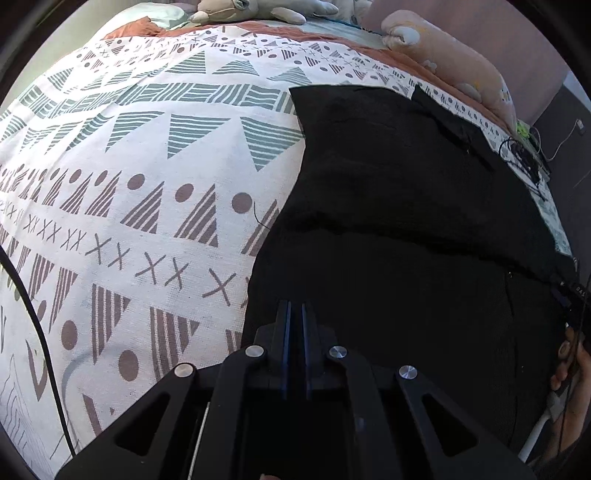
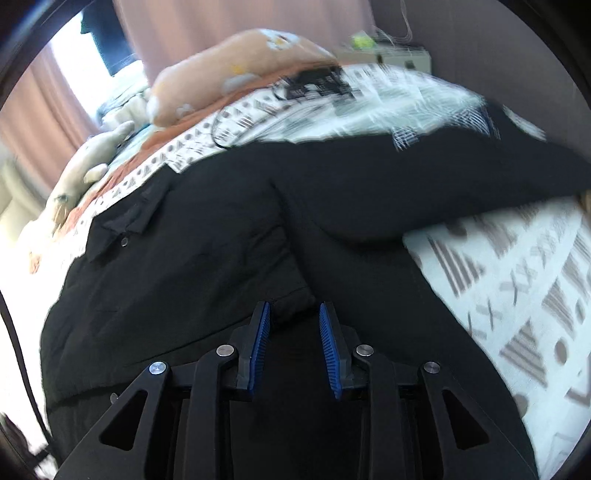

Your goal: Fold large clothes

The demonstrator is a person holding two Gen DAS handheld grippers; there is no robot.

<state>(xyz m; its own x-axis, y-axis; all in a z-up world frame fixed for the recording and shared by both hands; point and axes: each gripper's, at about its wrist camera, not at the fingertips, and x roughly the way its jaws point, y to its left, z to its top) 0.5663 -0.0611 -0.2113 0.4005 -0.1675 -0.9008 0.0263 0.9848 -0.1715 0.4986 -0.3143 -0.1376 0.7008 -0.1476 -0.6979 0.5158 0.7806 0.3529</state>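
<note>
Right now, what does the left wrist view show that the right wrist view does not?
Only the left wrist view shows the left tongs, shut with nothing visible between them, a grey plush toy, and a hand at the right edge.

Only the right wrist view shows the right tongs, open above the cloth, the curtain, and a small button on the garment.

Both show the black garment spread on the patterned bedspread, and the peach pillow.
</note>
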